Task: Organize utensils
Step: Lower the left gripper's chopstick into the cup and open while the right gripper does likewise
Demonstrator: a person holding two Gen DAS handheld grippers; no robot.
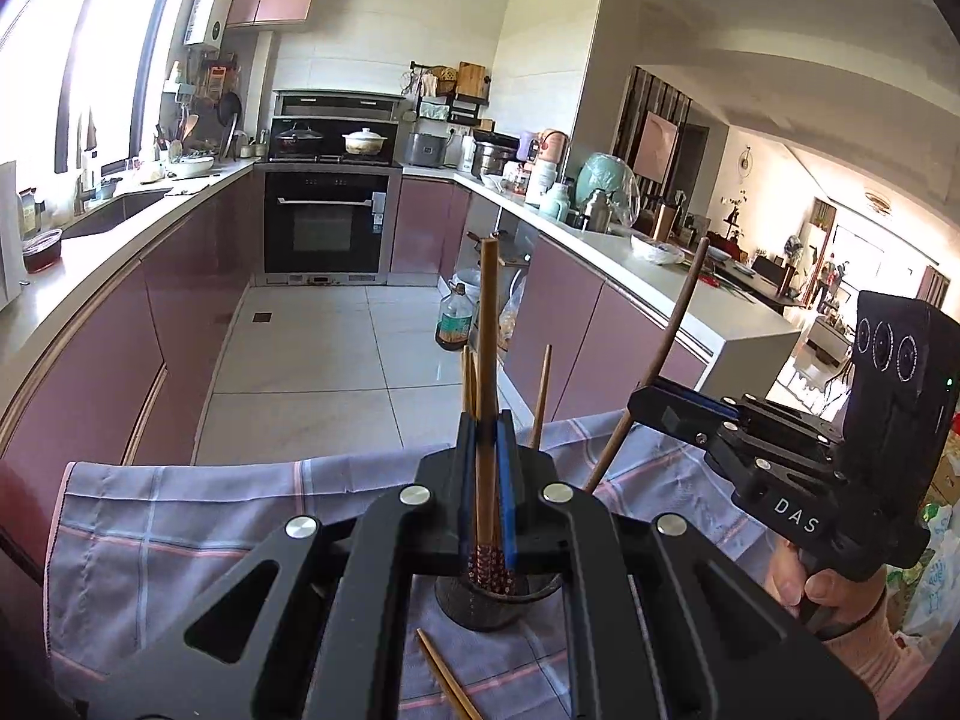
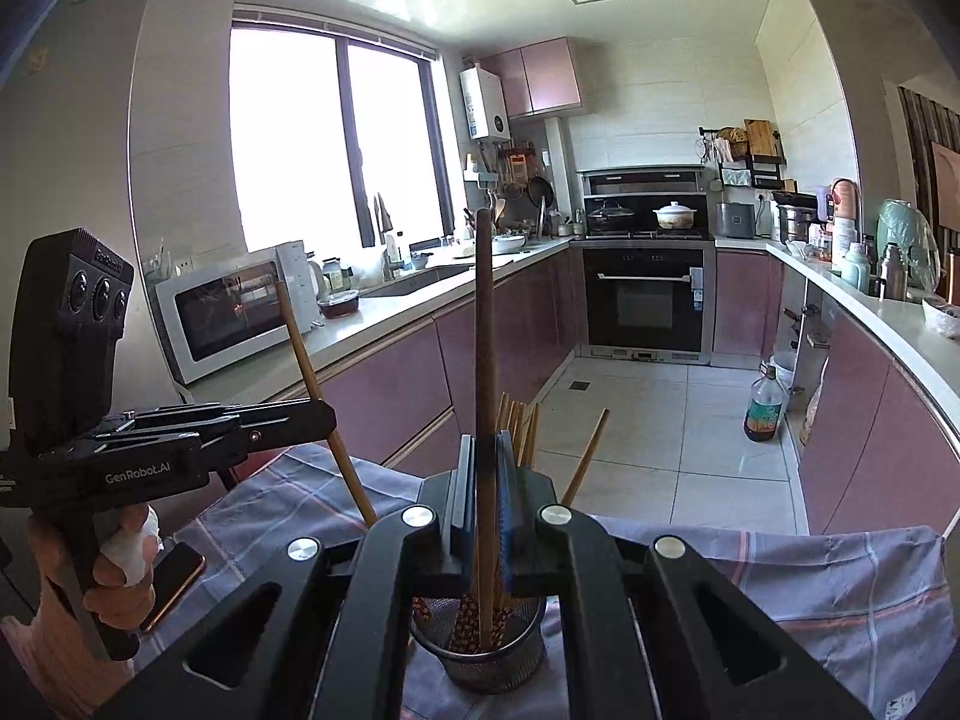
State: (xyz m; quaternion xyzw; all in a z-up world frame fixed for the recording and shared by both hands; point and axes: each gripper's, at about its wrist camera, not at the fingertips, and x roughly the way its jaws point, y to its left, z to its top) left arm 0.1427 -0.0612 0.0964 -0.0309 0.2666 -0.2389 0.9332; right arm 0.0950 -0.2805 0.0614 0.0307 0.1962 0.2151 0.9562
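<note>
At centre frame we are lowering two brown wooden chopsticks, one clenched in the left gripper (image 1: pixel 487 420), one in the right gripper (image 2: pixel 486 444), into the dark mesh utensil cup (image 2: pixel 480 654); next, releasing them inside.

Both wrist cams look along their fingers, close above shared mesh holder (image 1: pixel 480 600) (image 2: pixel 486 654), facing kitchen

A grey-violet cloth (image 1: pixel 180 534) with a pink and pale-blue check covers the near surface. The brown chopsticks (image 2: pixel 485 360) carry red, dotted ends inside a dark mesh holder (image 2: pixel 492 657). Both black tongs have blue pads (image 1: pixel 507 504), and the far cabinets (image 2: pixel 390 390) are glossy mauve-pink.
</note>
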